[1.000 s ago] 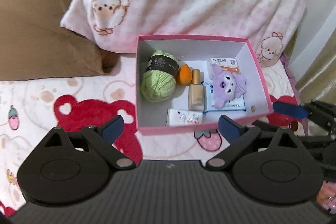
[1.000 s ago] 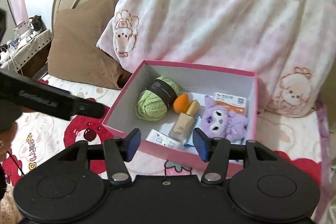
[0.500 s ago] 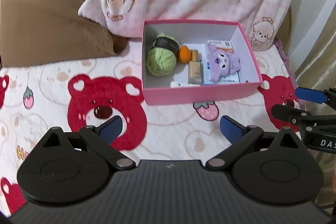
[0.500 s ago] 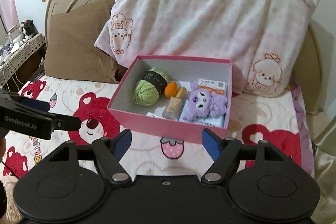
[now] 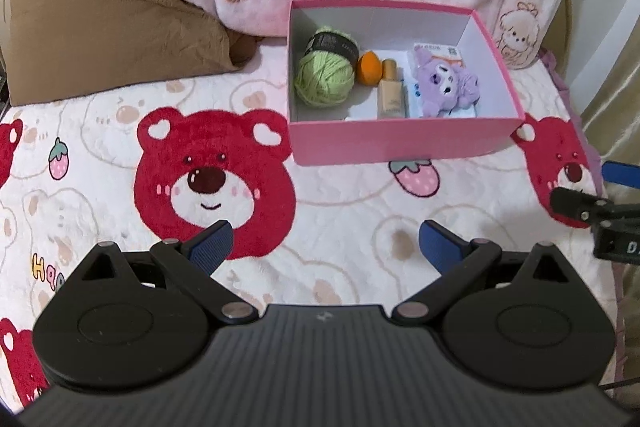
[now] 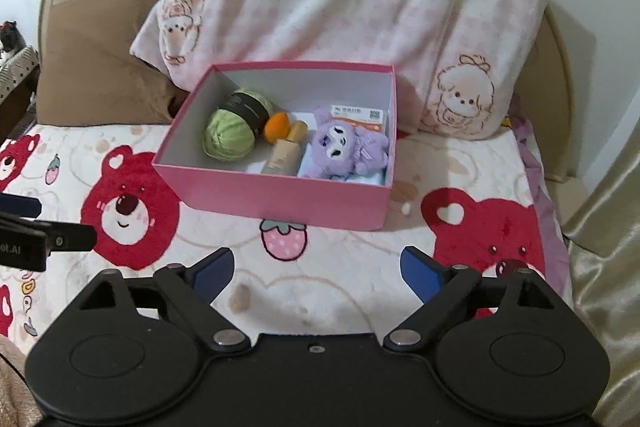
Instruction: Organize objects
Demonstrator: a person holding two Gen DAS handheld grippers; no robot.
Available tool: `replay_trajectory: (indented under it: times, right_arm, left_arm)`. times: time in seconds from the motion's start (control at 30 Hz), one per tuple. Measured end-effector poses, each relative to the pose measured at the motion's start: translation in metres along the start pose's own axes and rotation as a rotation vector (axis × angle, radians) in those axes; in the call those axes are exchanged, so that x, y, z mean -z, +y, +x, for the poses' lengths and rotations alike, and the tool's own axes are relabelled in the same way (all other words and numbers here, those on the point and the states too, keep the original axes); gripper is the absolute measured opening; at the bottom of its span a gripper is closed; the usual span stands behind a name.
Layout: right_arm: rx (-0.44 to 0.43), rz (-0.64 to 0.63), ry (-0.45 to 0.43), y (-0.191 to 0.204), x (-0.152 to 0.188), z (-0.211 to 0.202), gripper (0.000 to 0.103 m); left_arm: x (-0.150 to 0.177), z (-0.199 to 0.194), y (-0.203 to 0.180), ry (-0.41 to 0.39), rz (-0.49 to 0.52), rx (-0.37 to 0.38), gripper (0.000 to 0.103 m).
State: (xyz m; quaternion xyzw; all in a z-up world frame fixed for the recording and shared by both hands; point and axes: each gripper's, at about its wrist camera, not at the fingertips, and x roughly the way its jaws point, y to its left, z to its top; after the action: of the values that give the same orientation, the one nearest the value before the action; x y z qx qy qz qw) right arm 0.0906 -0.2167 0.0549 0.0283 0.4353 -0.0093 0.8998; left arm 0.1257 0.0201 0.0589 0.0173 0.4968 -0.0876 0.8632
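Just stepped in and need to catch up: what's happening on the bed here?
A person holds two grippers over the bear-print blanket, short of the pink box. The left gripper and right gripper are both open and empty; the right one's jaws have just been opening. The box already holds green yarn, an orange sponge, a foundation bottle and a purple plush.

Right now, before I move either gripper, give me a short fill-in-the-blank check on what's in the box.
1. The pink box rests on the ____.
2. The green yarn ball lies at the box's ____ end.
3. Between the yarn ball and the purple plush toy lies the foundation ____.
4. Both grippers hold ____.

Missing: bed; left; bottle; nothing
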Motion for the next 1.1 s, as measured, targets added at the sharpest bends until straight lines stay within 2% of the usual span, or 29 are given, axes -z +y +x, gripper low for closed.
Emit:
replay_trajectory:
  times: [0.5, 0.83, 1.1]
  right_arm:
    - [0.037, 0.016, 0.039, 0.002, 0.001, 0.009, 0.093]
    - [0.076, 0.026, 0.067, 0.0, 0.003, 0.016, 0.093]
    - [0.094, 0.033, 0.077, -0.003, 0.005, 0.019, 0.093]
  left_arm:
    - [0.003, 0.012, 0.012, 0.02, -0.022, -0.008, 0.101]
    - [0.004, 0.017, 0.007, 0.036, 0.014, -0.027, 0.101]
    - [0.004, 0.021, 0.014, 0.061, -0.04, -0.038, 0.101]
